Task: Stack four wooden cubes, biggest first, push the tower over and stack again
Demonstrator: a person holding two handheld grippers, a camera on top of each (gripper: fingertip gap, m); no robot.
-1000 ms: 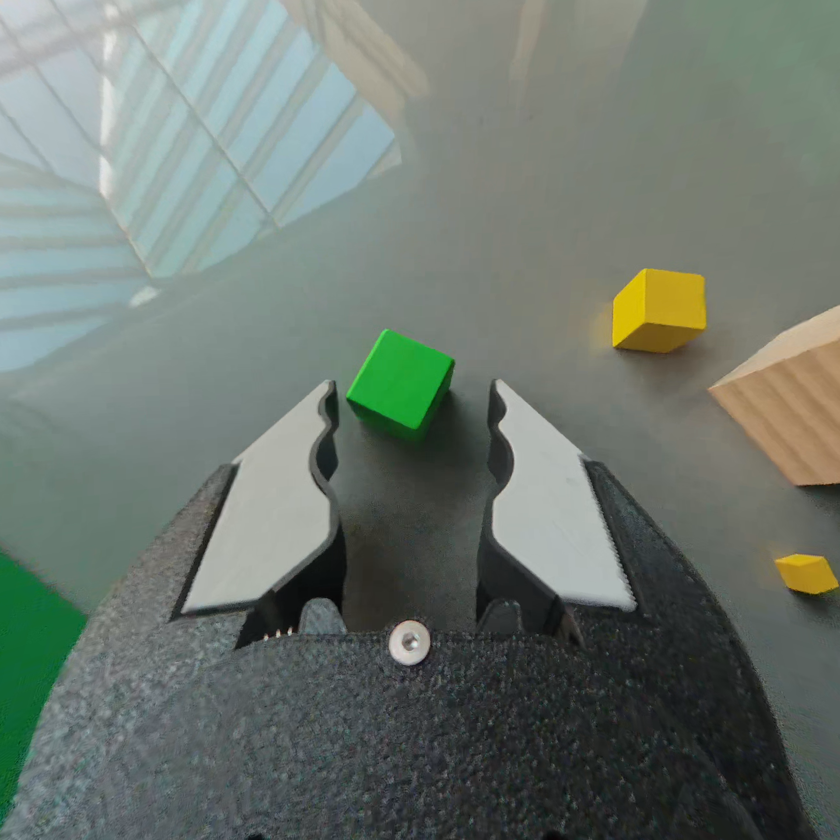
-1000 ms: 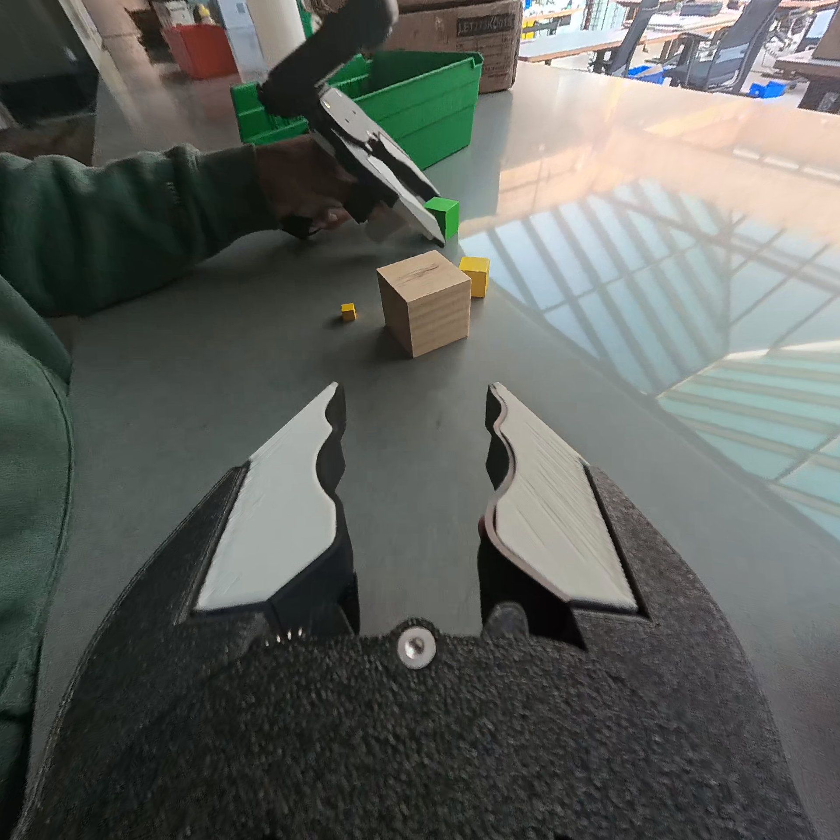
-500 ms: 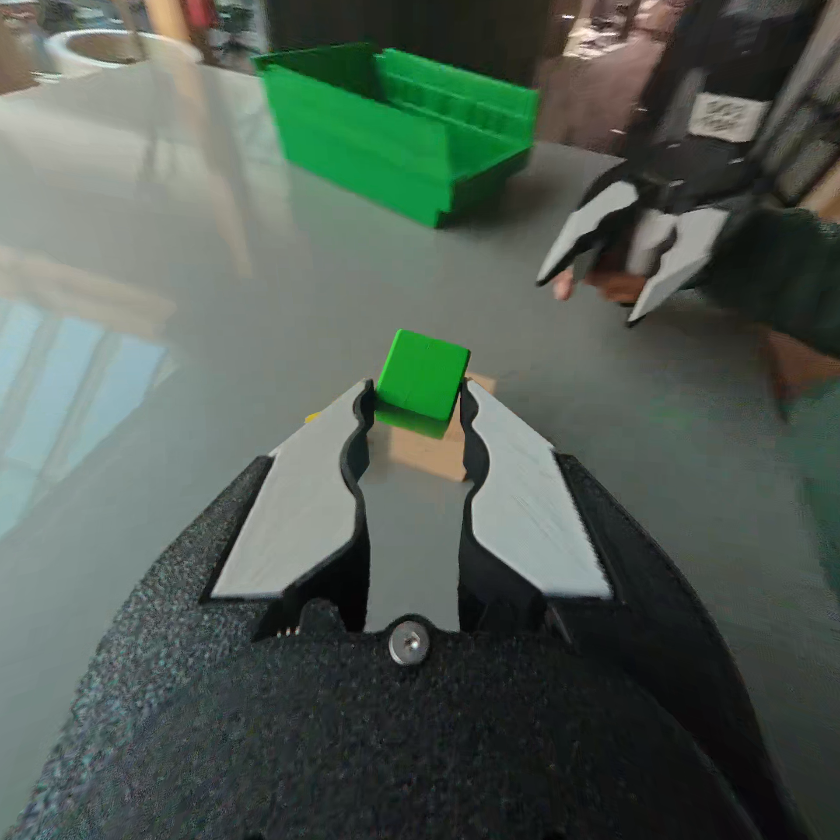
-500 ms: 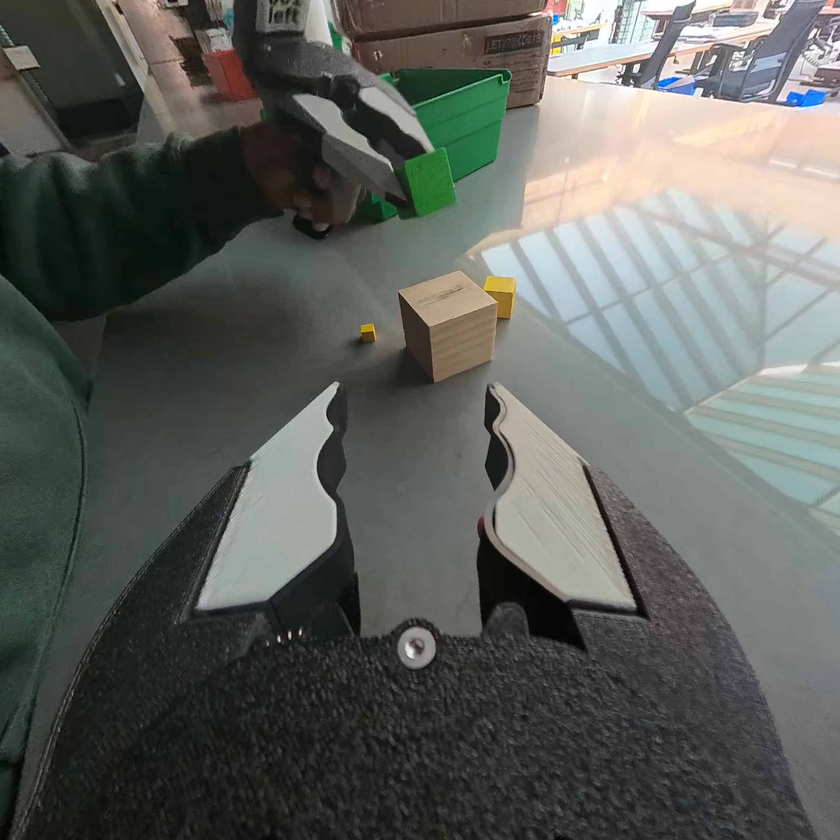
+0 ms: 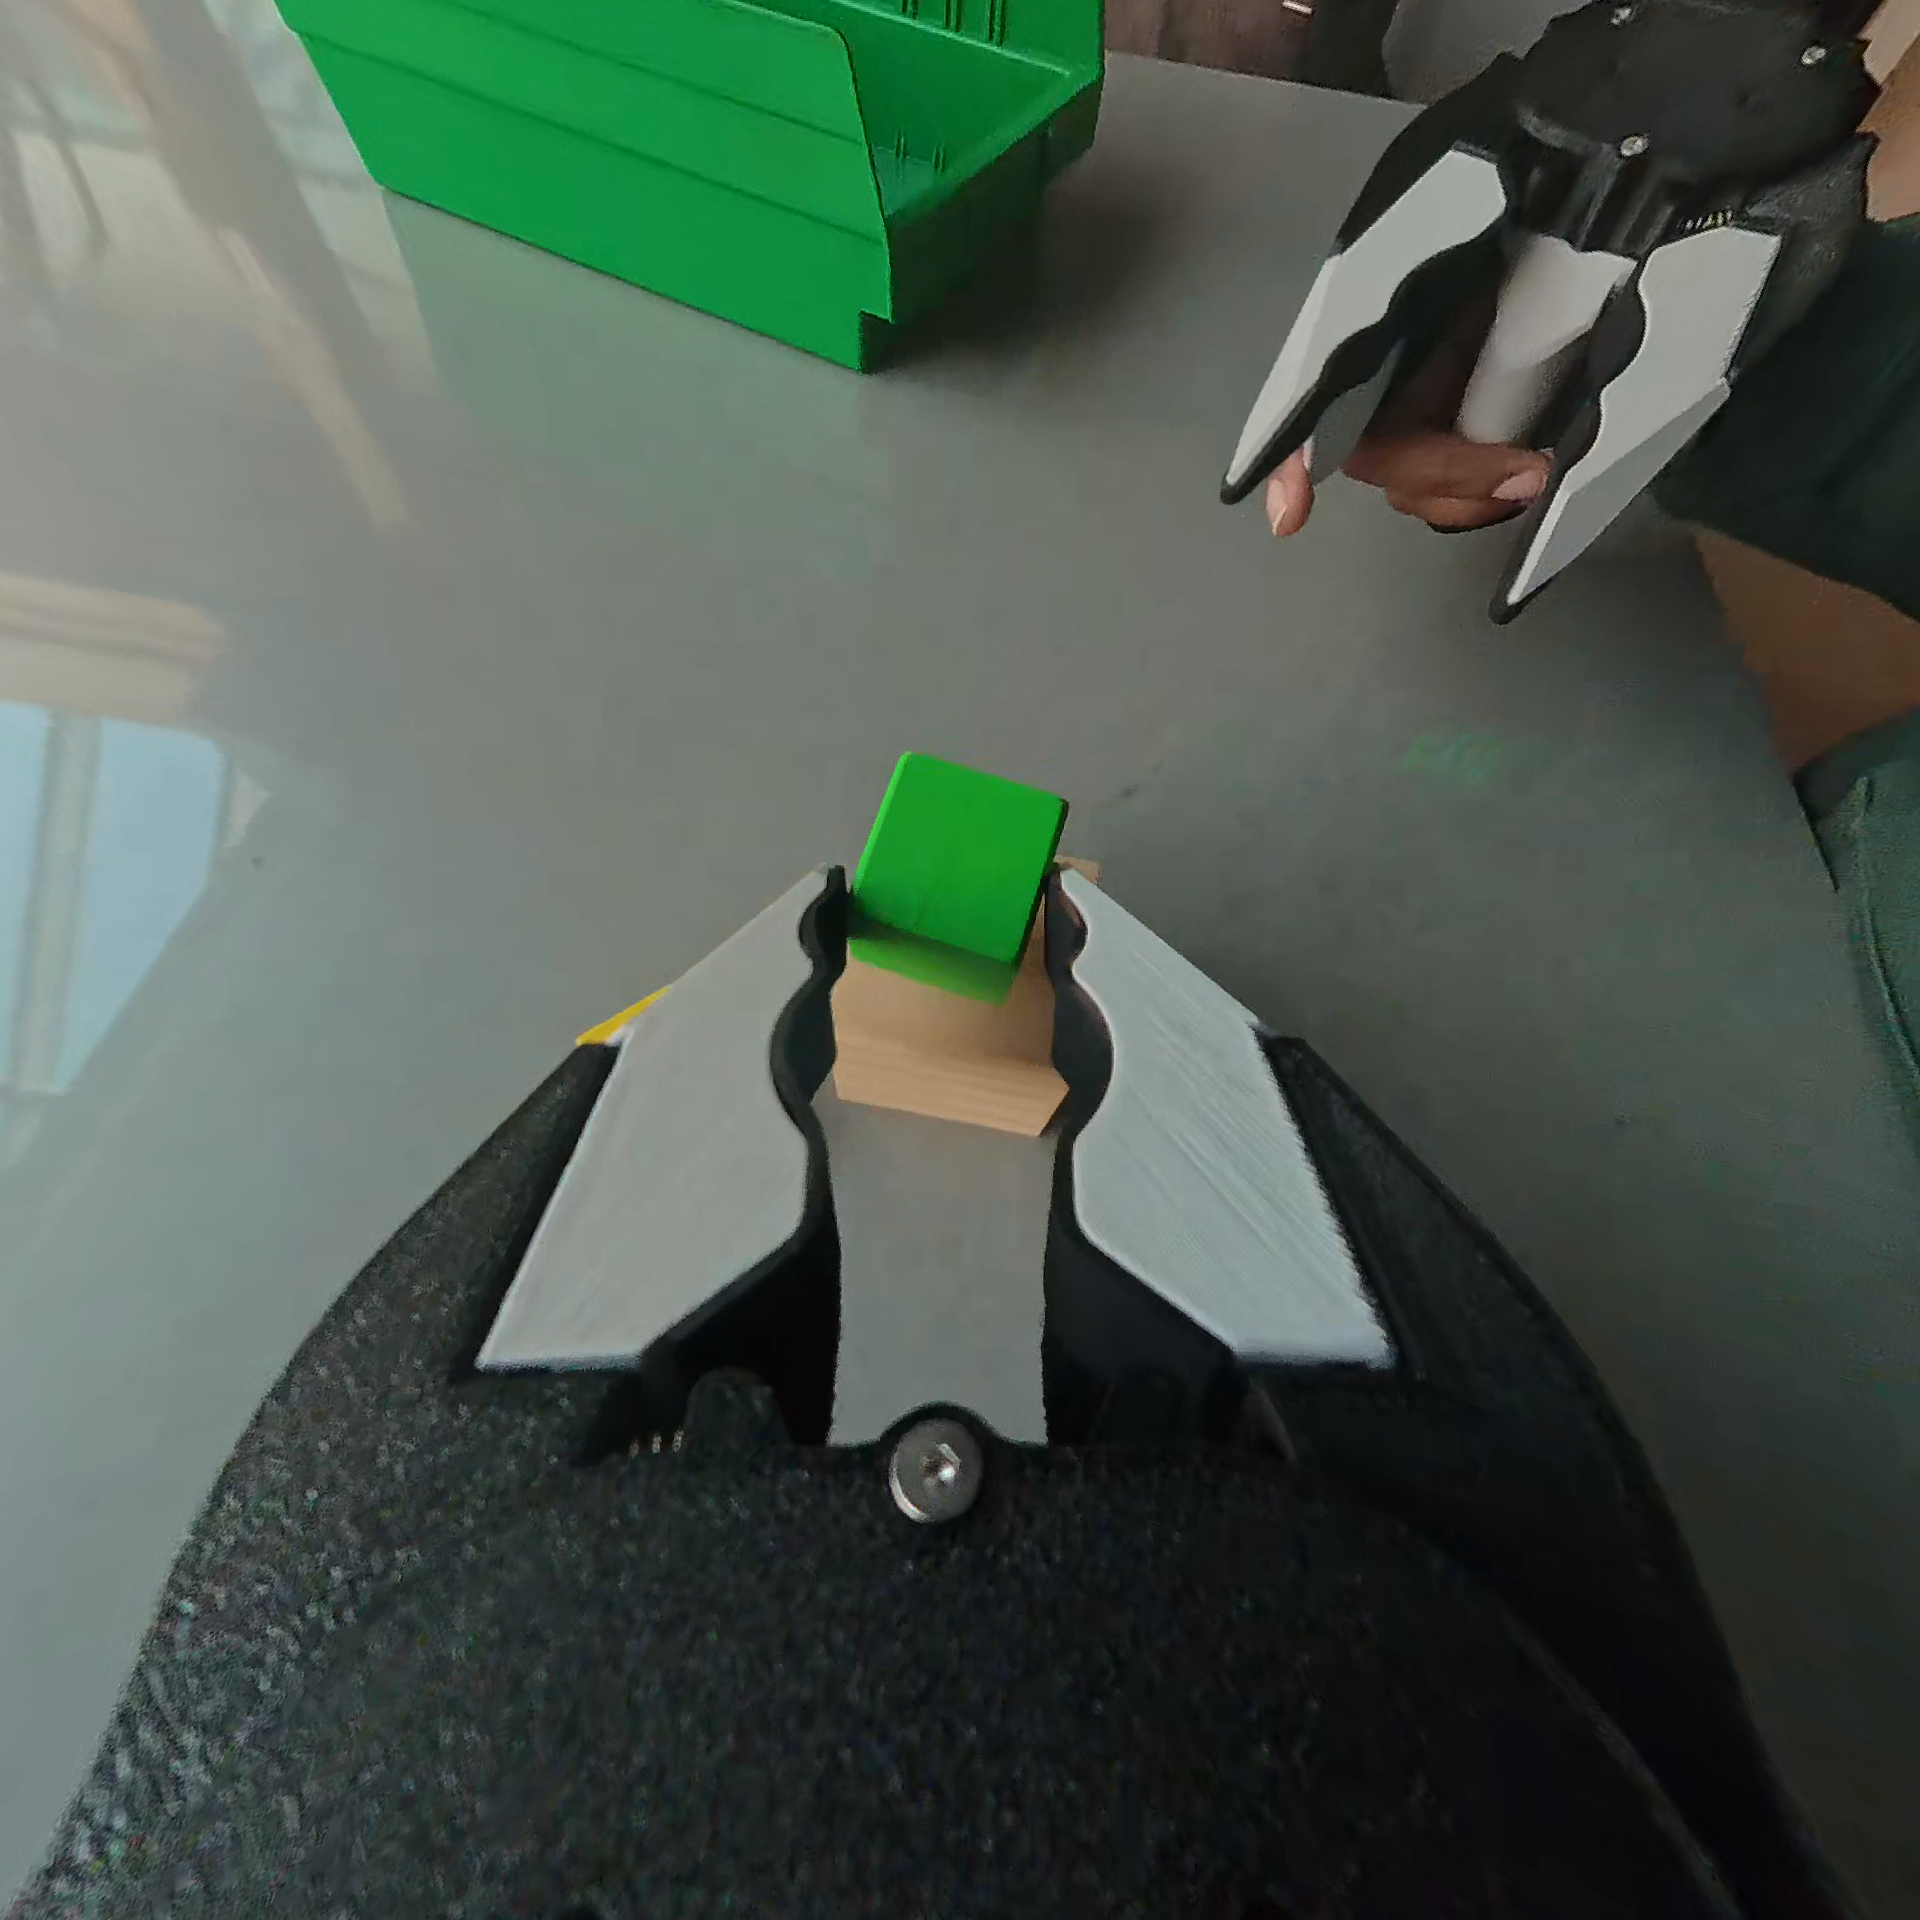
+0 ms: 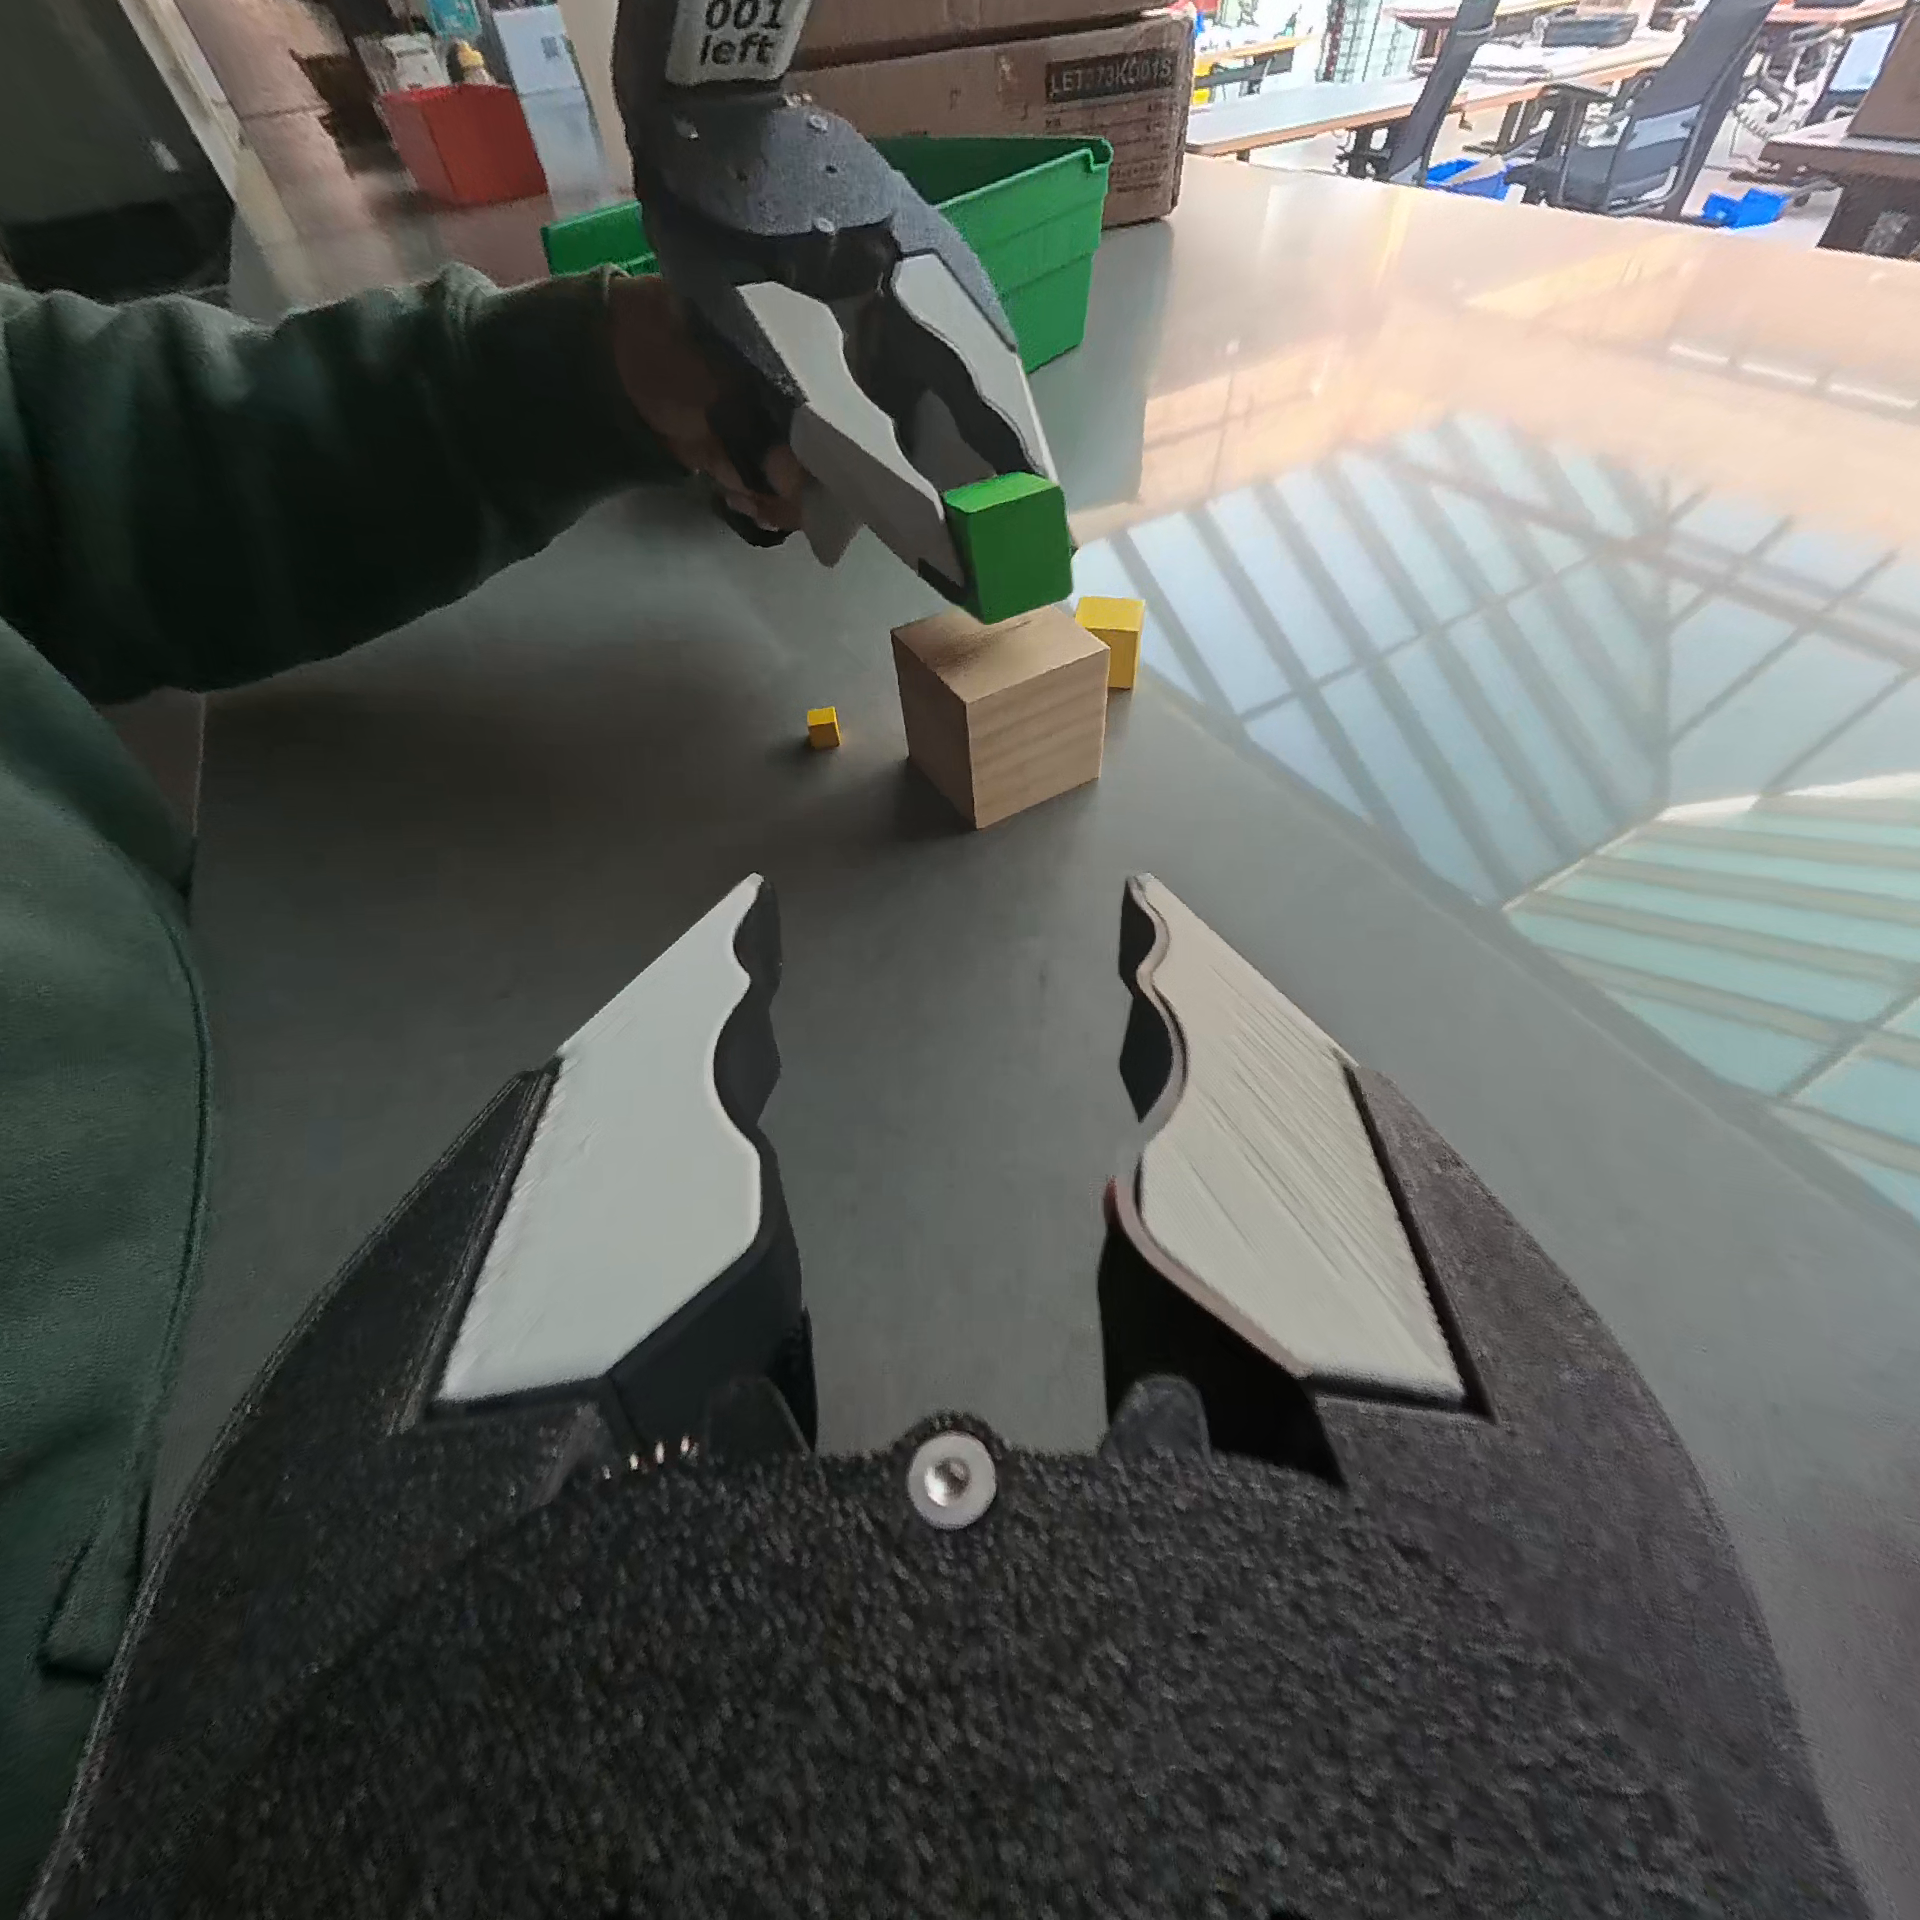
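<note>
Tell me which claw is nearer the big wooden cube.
Left. The left claw, shut on the green cube, hangs just above the wooden cube. The right claw is open, well short of it over bare table.

hidden: yellow cube (image 5: 623, 1023) – mostly behind left claw (image 5: 940, 894) | cut off: green bin (image 5: 727, 156) – top edge

Two grippers show: the left gripper (image 5: 943, 894) and, opposite it, the right gripper (image 6: 943, 894). One green cube (image 6: 1010, 545) sits at the left gripper's tips. Below those tips stands one wooden cube (image 6: 1000, 717). Two yellow cubes flank it: a larger yellow cube (image 6: 1114, 636) and a tiny yellow cube (image 6: 823, 726). One green bin (image 5: 727, 156) lies beyond.
</note>
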